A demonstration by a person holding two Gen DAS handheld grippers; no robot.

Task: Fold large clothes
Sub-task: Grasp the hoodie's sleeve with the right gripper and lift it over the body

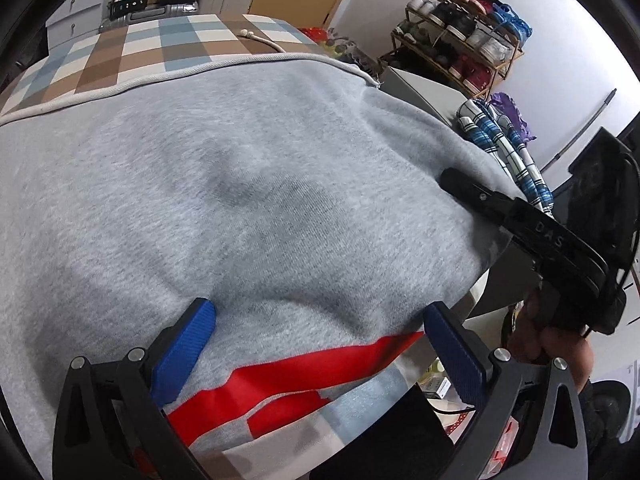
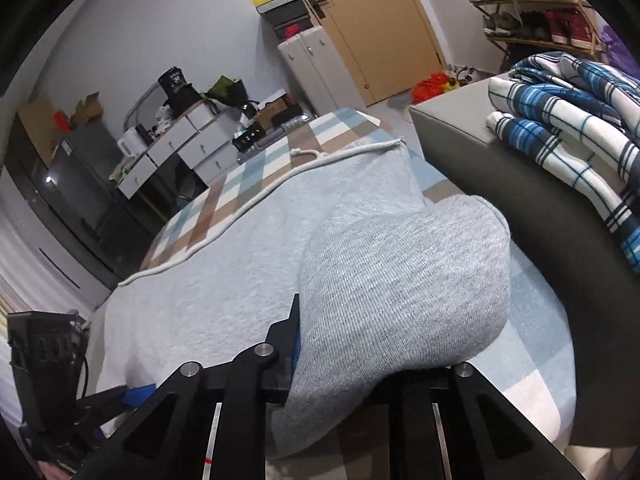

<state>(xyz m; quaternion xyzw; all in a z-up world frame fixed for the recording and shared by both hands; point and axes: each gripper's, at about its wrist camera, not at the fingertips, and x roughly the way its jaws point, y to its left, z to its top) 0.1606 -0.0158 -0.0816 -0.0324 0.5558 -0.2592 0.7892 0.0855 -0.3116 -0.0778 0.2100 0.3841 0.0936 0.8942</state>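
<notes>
1. We see the grey sweatshirt [image 1: 248, 184] spread inside out across the checked tabletop [image 2: 224, 200], filling the space ahead of both grippers. A white drawstring [image 1: 264, 46] trails on the checks beyond its far hem.

2. Our right gripper [image 2: 360, 344] is clamped on a thick fold of the sweatshirt. The fabric bulges forward out of the closed jaws and hides the fingertips, so only the left finger's edge shows beside it.

3. Our left gripper [image 1: 316, 344] stands wide open. Its blue pads [image 1: 182, 354] straddle the near edge of the sweatshirt, where a red print [image 1: 288, 376] shows, but they are not pressing on it.

4. In the left wrist view the right gripper sits off to the right, at the sweatshirt's side edge.

5. Risks as we judge them:
   - The bunch in the right gripper looks bulky and uneven. If we pull across now, several layers may drag together and leave a lumpy fold.
   - With the left gripper gripping nothing, the near edge is free. A sideways pull could slide the whole sweatshirt over the tabletop instead of folding it.
   - The sweatshirt already hangs over the tabletop's right edge. A tug that way could tip more of it off.
   - The plaid cloth [image 2: 568, 128] on the grey box to the right lies near the right gripper's path and could be snagged.
</notes>
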